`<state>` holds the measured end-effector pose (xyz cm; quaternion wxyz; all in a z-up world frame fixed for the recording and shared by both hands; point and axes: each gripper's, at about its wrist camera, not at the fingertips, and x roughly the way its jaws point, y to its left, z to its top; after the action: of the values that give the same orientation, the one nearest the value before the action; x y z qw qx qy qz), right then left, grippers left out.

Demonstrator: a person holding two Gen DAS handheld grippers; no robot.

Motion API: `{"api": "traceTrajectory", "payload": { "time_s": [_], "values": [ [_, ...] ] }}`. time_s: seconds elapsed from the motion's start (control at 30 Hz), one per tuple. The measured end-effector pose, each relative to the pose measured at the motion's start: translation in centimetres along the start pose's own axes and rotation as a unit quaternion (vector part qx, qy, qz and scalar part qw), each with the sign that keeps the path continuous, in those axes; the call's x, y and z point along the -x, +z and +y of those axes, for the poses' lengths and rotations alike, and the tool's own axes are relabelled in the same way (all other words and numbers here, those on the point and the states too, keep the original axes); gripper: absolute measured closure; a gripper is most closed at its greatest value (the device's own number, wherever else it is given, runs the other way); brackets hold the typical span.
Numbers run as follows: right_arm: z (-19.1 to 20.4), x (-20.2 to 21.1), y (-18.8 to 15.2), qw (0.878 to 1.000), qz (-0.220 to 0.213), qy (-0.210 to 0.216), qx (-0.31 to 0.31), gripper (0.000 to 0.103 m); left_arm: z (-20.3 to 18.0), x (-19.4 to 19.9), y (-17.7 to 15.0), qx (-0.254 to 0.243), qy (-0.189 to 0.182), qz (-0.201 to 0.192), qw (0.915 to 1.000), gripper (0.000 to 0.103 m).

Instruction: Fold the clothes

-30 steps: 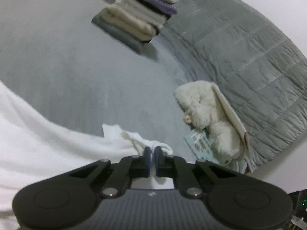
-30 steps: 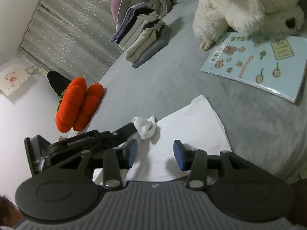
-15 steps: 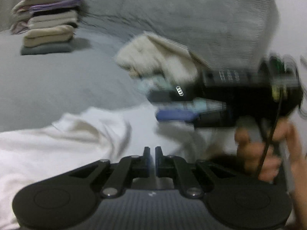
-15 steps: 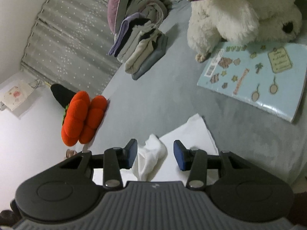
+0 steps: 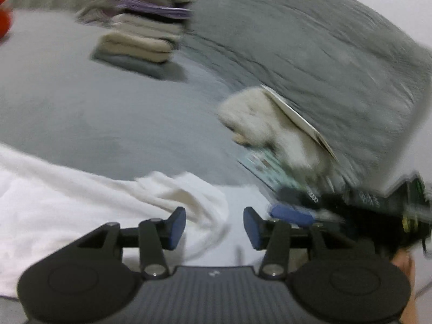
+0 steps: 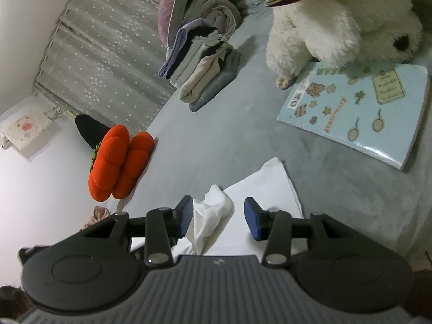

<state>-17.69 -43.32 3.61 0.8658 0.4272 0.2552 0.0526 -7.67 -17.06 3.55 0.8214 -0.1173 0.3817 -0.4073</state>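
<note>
White cotton, a garment (image 6: 259,202) we are folding, lies on the grey bed (image 6: 216,140) at the bottom centre of both views, with a bunched-up corner (image 6: 213,216) standing proud of the flat panel. In the left wrist view our left gripper (image 5: 214,228) hovers just above the cloth; its jaws are opening and nothing sits between them, the fabric lying below. In the right wrist view our right gripper (image 6: 218,218) has its jaws about half apart, the bunched corner rising between them nearer the left pad, with no pressing that we can make out.

We judge the main risk to be that loose corner: if we close on it as it lies, we may pinch several layers and drag the folded panel askew. The blue picture book (image 6: 356,118) and plush dog (image 6: 343,24) in the upper right could be snagged by a wide sweep. The stack of folded clothes (image 6: 205,64) stands well apart.
</note>
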Motion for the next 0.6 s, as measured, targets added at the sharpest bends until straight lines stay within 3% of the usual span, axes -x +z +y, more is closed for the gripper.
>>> {"api": "traceTrajectory", "payload": {
  "time_s": [0.17, 0.27, 0.33, 0.5, 0.6],
  "values": [
    [-0.2, 0.4, 0.1, 1.000, 0.001, -0.002, 0.000, 0.056, 3.0, -0.8, 1.0, 0.108, -0.004, -0.001, 0.9941, 0.058],
    [-0.2, 0.4, 0.3, 1.000, 0.004, -0.003, -0.001, 0.056, 3.2, -2.3, 1.1, 0.132, 0.009, 0.010, 0.9911, 0.078],
    [-0.3, 0.5, 0.4, 1.000, 0.006, -0.003, -0.004, 0.056, 3.2, -3.3, 1.1, 0.145, 0.017, 0.017, 0.9892, 0.099],
    [-1.4, 0.6, 0.9, 0.999, 0.012, 0.021, -0.042, 0.056, 0.5, -3.1, 0.8, 0.089, -0.007, -0.001, 0.9960, 0.103],
    [-2.9, 0.5, 1.1, 0.992, 0.020, 0.066, -0.103, 0.056, -2.2, -3.0, 0.2, 0.002, -0.044, 0.012, 0.9990, 0.103]
  ]
}}
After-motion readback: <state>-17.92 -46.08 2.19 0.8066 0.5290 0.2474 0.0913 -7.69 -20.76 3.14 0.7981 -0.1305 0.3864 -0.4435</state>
